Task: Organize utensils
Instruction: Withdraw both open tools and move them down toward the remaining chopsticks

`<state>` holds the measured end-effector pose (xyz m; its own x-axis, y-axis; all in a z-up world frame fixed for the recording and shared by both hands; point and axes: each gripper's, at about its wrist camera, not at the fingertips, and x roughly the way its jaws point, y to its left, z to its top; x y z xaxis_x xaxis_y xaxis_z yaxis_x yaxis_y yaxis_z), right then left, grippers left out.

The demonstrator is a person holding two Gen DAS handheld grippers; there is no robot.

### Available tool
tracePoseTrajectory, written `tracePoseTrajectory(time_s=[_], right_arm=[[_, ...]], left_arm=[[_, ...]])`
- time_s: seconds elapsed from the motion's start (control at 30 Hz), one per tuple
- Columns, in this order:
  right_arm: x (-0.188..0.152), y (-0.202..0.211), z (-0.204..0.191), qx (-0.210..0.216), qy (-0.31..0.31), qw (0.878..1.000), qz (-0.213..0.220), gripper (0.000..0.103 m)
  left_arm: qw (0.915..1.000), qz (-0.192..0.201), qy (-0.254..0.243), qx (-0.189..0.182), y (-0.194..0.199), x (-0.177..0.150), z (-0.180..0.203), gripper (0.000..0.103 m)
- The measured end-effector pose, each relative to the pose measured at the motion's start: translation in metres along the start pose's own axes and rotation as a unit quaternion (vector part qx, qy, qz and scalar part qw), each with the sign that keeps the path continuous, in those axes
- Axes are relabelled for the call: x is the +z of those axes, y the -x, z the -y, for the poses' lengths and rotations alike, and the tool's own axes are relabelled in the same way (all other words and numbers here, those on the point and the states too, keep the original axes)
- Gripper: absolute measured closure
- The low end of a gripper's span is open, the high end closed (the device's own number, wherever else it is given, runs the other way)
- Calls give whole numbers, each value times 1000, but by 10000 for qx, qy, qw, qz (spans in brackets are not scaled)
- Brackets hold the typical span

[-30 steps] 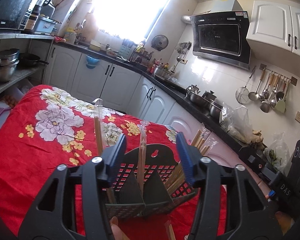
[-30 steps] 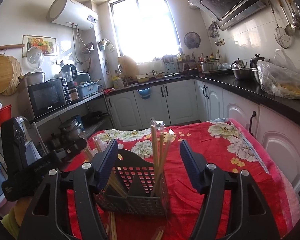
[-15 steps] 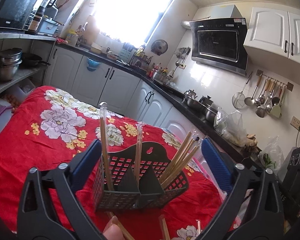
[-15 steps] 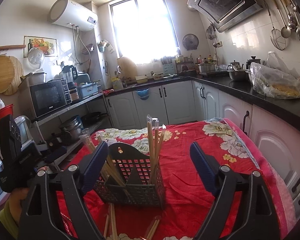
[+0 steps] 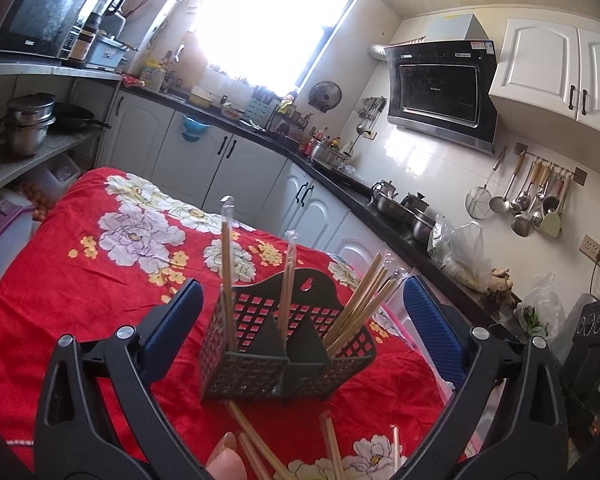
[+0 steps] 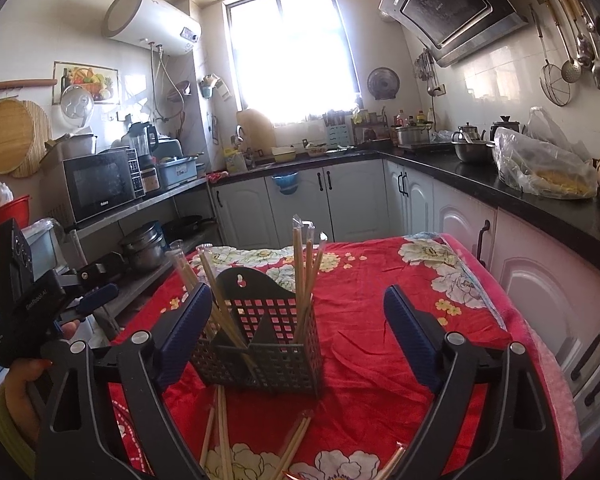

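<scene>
A dark grey slotted utensil caddy (image 5: 288,356) stands on the red flowered tablecloth (image 5: 80,280). It holds wrapped wooden chopsticks (image 5: 358,304) in its compartments. Loose chopsticks (image 5: 256,444) lie on the cloth in front of it. My left gripper (image 5: 300,332) is open and empty, its blue pads wide on either side of the caddy. In the right wrist view the caddy (image 6: 260,344) stands between the pads of my open, empty right gripper (image 6: 300,336), with loose chopsticks (image 6: 220,432) below it. The left gripper (image 6: 96,296) shows at the left there.
White kitchen cabinets (image 5: 220,168) and a black counter with pots (image 5: 400,208) run along the far and right sides. A shelf with a microwave (image 6: 100,184) and pots stands at the left. The table's right edge (image 6: 512,320) is close to the cabinets.
Both grippers have opened wide and pulled back from the caddy. The caddy now stands free on the cloth, with loose chopsticks showing in front of it.
</scene>
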<state>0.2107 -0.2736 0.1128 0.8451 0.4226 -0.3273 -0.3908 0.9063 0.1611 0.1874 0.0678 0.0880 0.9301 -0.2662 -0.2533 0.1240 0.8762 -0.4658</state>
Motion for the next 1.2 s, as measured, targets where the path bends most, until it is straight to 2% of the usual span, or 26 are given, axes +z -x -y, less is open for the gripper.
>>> tracePoseTrajectory(time_s=[0.2, 0.67, 1.2], right_arm=[[-9, 2, 2, -44, 13, 9999, -140, 18], [-41, 1, 10, -172, 52, 9980, -612, 18], [-92, -7, 25, -337, -84, 9899, -1374, 18]], left_arm=[[9999, -143, 28, -3, 5, -7, -2, 11], [9961, -875, -31, 86, -8, -49, -8, 11], [9834, -1797, -117, 213, -37, -94, -11, 11]])
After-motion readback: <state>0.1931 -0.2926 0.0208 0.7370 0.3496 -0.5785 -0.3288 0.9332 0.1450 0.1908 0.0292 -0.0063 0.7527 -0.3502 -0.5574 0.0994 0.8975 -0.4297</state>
